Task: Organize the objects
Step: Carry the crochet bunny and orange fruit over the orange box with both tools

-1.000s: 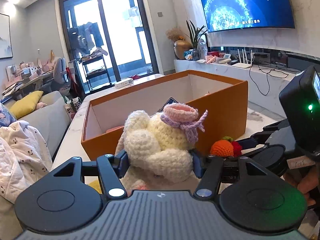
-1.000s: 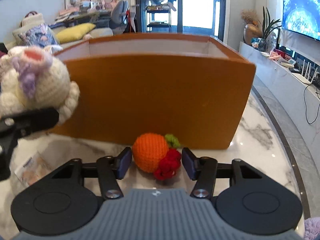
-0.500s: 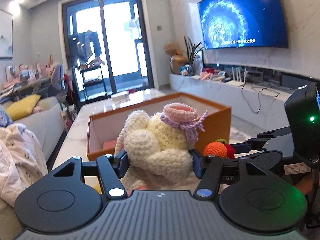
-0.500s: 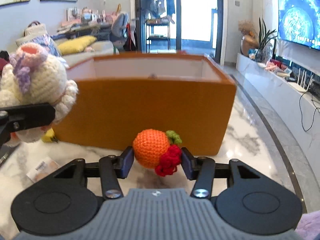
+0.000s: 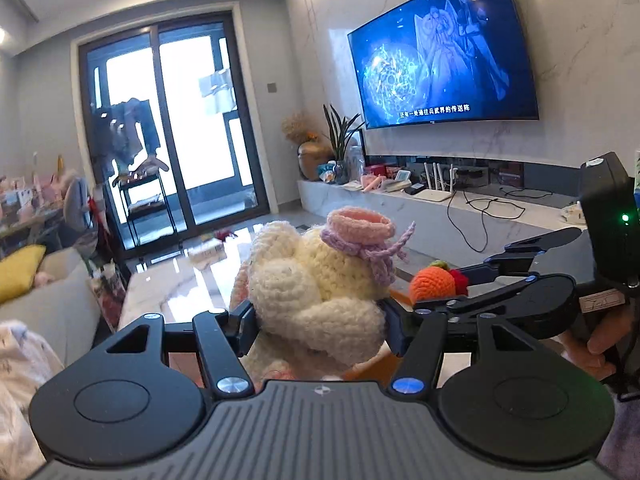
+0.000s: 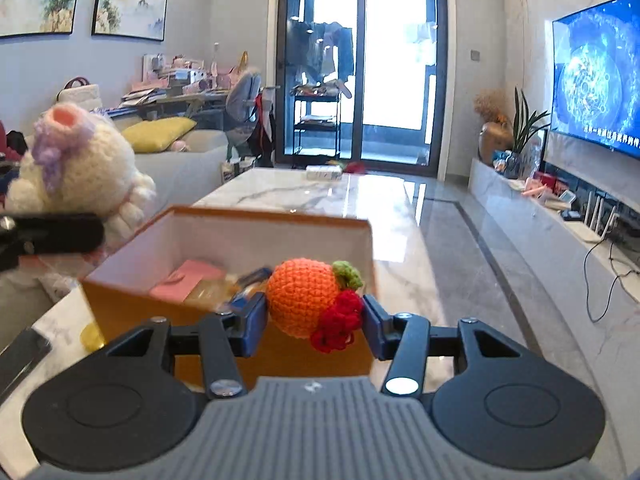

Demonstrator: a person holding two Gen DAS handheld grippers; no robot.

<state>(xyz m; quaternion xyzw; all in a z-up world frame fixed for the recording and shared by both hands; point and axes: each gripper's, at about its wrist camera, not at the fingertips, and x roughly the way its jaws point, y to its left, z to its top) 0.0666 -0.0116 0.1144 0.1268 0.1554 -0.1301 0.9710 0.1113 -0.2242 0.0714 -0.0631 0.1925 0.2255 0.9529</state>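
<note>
Cream crocheted plush toy (image 5: pixel 316 296), topped with a pink cup-shaped rim and a lilac yarn bow, is being gripped by the left gripper (image 5: pixel 318 328), both pads pressing into its sides, and is hanging in the air beside the left wall of the orange box (image 6: pixel 224 312). Just to its right the right gripper (image 6: pixel 314 320) is clenching a crocheted orange (image 6: pixel 304 300) with a green leaf and red berries, which is hovering over the box's near wall. Inside the open box a pink card (image 6: pixel 188 282) and some blurred packets are lying on the floor of it. That box is sitting at the near end of the marble table (image 6: pixel 304 192), with a white carton (image 6: pixel 324 174) resting at the far edge. Beyond, a sofa with a yellow cushion (image 6: pixel 160 138) is lining the left side, and a wall television (image 5: pixel 444 56) is showing "Newtv" in its upper corner above Chinese subtitles too small to read
</note>
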